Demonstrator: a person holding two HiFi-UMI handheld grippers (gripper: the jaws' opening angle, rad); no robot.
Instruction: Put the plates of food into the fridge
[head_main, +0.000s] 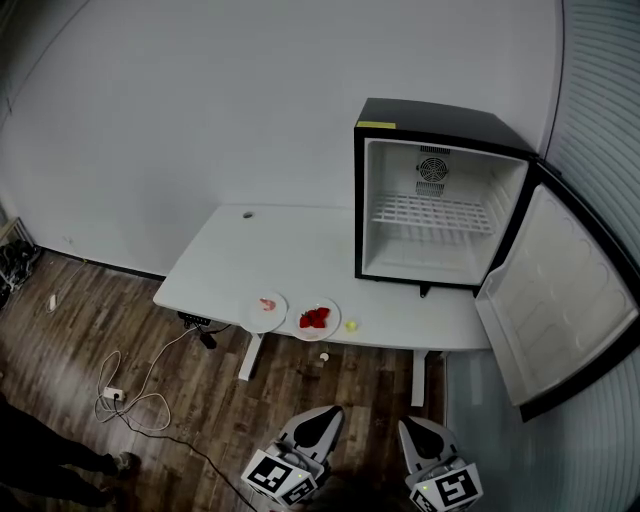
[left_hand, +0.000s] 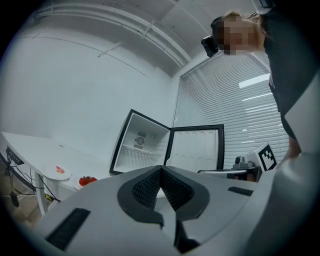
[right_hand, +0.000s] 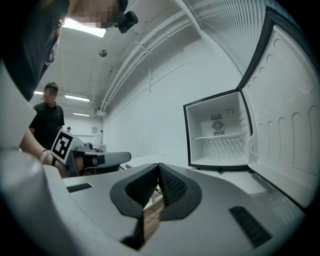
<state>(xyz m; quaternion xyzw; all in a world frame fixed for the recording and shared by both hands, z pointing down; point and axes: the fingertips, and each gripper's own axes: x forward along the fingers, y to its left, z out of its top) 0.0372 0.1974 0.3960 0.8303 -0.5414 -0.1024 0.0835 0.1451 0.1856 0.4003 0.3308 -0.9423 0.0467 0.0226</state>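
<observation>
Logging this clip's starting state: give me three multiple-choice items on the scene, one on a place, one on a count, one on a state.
1. Where is the plate of red food?
A on a chair
B on a windowsill
C at the table's front edge

2. How many plates of food are in view?
A two
B one
C four

3. How does the fridge door stand?
A shut
B swung wide open
C open only a crack

Answers:
1 C: the head view shows it near the table's front edge.
2 A: the pink-food plate sits beside the red one, and there are no others.
3 B: the door hangs out to the side, so the white inside is bare to view.
</observation>
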